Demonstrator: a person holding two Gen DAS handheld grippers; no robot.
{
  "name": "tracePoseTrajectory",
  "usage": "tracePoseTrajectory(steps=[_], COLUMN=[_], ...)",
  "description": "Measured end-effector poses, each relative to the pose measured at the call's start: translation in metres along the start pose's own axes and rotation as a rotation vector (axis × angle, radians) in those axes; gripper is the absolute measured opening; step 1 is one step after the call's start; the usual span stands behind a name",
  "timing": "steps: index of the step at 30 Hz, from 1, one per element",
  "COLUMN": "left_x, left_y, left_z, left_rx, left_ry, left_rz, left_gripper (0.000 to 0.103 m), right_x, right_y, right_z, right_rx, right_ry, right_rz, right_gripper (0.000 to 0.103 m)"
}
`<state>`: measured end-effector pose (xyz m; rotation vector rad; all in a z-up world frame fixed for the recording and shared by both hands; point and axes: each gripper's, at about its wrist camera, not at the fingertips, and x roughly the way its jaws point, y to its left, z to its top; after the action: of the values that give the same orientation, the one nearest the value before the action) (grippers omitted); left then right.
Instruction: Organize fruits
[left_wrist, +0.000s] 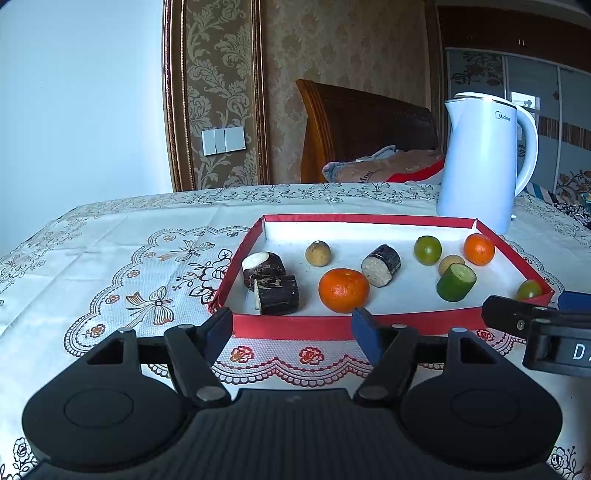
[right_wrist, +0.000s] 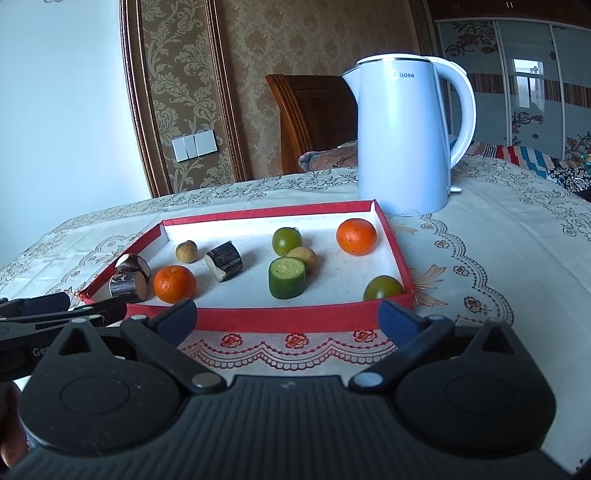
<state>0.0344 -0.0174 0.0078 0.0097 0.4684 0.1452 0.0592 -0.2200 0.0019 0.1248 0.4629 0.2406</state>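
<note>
A red-rimmed shallow tray (left_wrist: 295, 328) (right_wrist: 288, 318) holds scattered fruit: two oranges (left_wrist: 343, 290) (right_wrist: 356, 236), three dark sugarcane pieces (left_wrist: 276, 294) (right_wrist: 224, 260), two green citrus (left_wrist: 427, 250) (right_wrist: 383, 288), two small tan longans (left_wrist: 317, 253) (right_wrist: 186, 251) and a green cucumber chunk (left_wrist: 456, 282) (right_wrist: 287, 277). My left gripper (left_wrist: 291, 330) is open and empty just before the tray's near rim. My right gripper (right_wrist: 288, 319) is open and empty at the near rim. Each gripper shows at the edge of the other's view.
A white electric kettle (left_wrist: 484, 162) (right_wrist: 406, 136) stands behind the tray's far right corner. The table carries a patterned lace cloth (left_wrist: 110, 258). A wooden headboard (left_wrist: 354, 125) and bedding lie beyond the table. Wall switches (right_wrist: 194, 146) are on the far wall.
</note>
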Motion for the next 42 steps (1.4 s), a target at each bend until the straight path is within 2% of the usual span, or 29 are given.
tracePoseTrajectory(steps=[19,23,42], left_x=[-0.0007,-0.0011,-0.0012], left_y=[-0.0027,-0.0013,-0.0028], left_z=[0.0003,0.0002,-0.0004], left_rx=[0.015,0.010,0.028], left_ry=[-0.005,-0.010,-0.012], left_rz=[0.003,0.003,0.021], left_gripper=[0.071,0.078,0.078], right_x=[0.0017,0.0025,0.0019], right_y=[0.0003,0.0013,0.0012], right_z=[-0.0001,-0.0003,-0.0003], right_rx=[-0.004,-0.009,-0.008], right_ry=[0.007,0.011,0.007], right_rz=[0.001,0.002,0.002], right_gripper=[0.103,0.103,0.103])
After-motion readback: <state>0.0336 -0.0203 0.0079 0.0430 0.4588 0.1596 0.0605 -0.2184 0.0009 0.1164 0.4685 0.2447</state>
